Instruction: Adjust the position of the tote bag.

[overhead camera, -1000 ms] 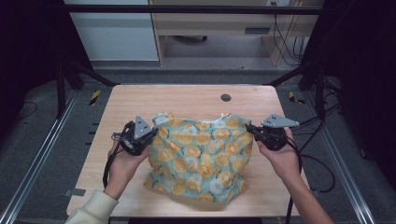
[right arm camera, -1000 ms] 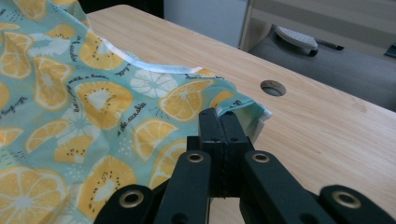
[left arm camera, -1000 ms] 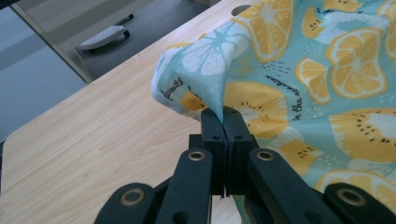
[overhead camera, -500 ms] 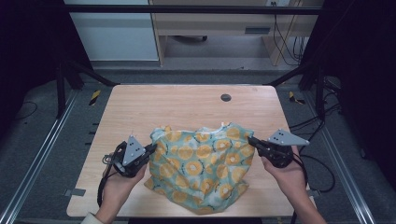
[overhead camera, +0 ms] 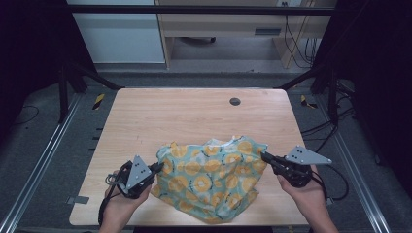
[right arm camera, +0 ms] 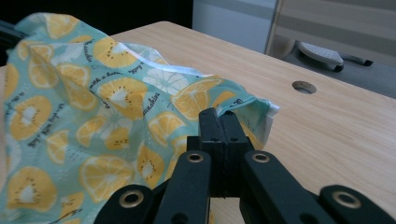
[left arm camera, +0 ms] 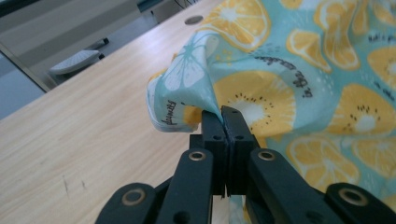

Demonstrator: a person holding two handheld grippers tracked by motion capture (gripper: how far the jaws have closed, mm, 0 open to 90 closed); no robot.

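A pale wooden table (overhead camera: 194, 121) stands before me, dark floor and black frame rails around it, a small round grommet hole (overhead camera: 235, 101) near its far edge. On the near half lies a crumpled teal cloth (overhead camera: 214, 177) printed with orange and kiwi slices. My left gripper (overhead camera: 156, 168) has its jaws pressed together on the cloth's left edge, and my right gripper (overhead camera: 266, 157) pinches what looks like the right corner, the fabric bunched between them.
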